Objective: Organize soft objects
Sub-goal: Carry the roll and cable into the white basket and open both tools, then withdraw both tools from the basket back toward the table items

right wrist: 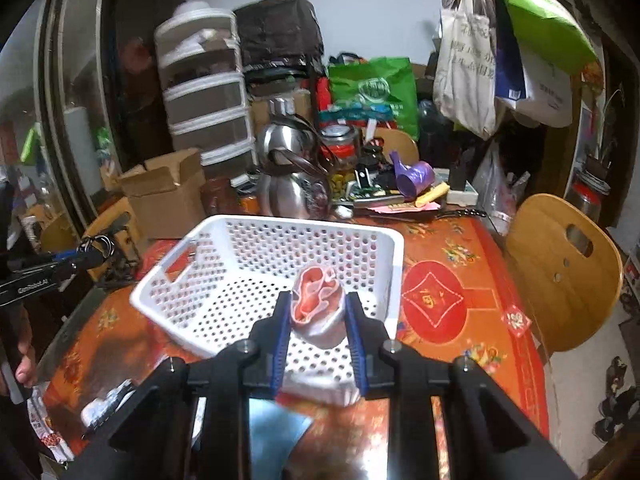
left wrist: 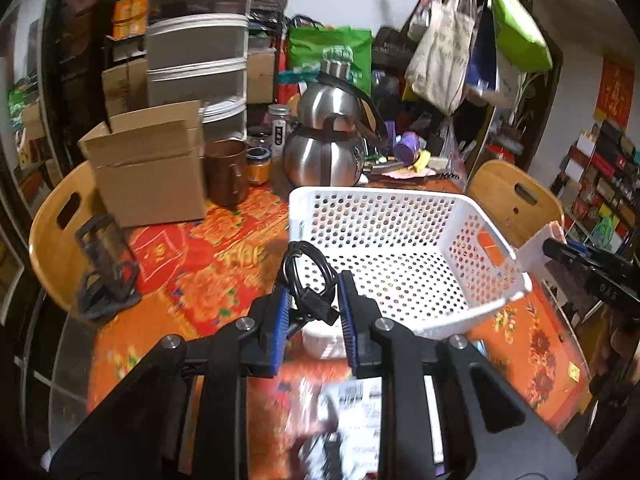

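Note:
A white perforated basket (left wrist: 400, 232) (right wrist: 224, 260) stands on the orange-red tablecloth with nothing inside. My left gripper (left wrist: 314, 308) is shut on a coiled black cable (left wrist: 308, 276), held above the basket's near left corner. My right gripper (right wrist: 318, 320) is shut on a rolled pink and white cloth (right wrist: 318, 304), held over the basket's near edge. In the left wrist view the right gripper (left wrist: 560, 246) shows at the right with the white cloth (left wrist: 538, 250) in it. In the right wrist view the left gripper (right wrist: 90, 256) shows at the left with the cable loops (right wrist: 96, 244).
Behind the basket stand a steel kettle (left wrist: 328, 152), a brown mug (left wrist: 226, 172), jars and a cardboard box (left wrist: 148, 168). A black stand (left wrist: 106, 268) sits at the left. Wooden chairs (right wrist: 560, 272) flank the table. Papers and packets (left wrist: 356, 400) lie near the front edge.

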Available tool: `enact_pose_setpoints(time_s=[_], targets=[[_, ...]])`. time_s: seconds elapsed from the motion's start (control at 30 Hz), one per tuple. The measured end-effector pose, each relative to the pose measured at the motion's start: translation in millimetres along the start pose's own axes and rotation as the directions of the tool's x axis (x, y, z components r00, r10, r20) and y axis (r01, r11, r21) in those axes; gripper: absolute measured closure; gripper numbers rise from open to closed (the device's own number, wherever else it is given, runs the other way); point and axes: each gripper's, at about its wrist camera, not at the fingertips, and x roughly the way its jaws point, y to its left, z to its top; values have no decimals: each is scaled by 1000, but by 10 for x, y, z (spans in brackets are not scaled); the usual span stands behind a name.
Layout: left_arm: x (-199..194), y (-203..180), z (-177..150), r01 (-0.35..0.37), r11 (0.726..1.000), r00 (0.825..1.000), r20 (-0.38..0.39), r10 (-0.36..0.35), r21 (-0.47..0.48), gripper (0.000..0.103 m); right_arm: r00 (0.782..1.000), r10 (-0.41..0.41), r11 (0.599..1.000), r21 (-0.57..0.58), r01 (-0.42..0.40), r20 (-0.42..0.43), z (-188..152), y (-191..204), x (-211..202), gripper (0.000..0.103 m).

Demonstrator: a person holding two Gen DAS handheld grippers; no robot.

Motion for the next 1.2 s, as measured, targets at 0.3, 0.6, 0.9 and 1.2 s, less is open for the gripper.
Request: enact_pose_setpoints(time_s=[0.3,0.6,0.9,1.2], targets=[[834,-358,413,24,1000,992,-127,-24,1,82,995,-30,999,-39,27,-94,85,31,701,78],[1112,-482,309,25,1000,985,-172,-24,6,82,994,2,1000,-20,-4,-105,-6,20,869,78],[1029,-449,208,8,1000,993,-115,-6,20,22,997,15,1000,-15,-17,-80,-18,-10,863,35],[880,-509,163,11,999,995,-104,-6,41,22,998,-13,1000,-8,12,-55,-1,-46,787,32]])
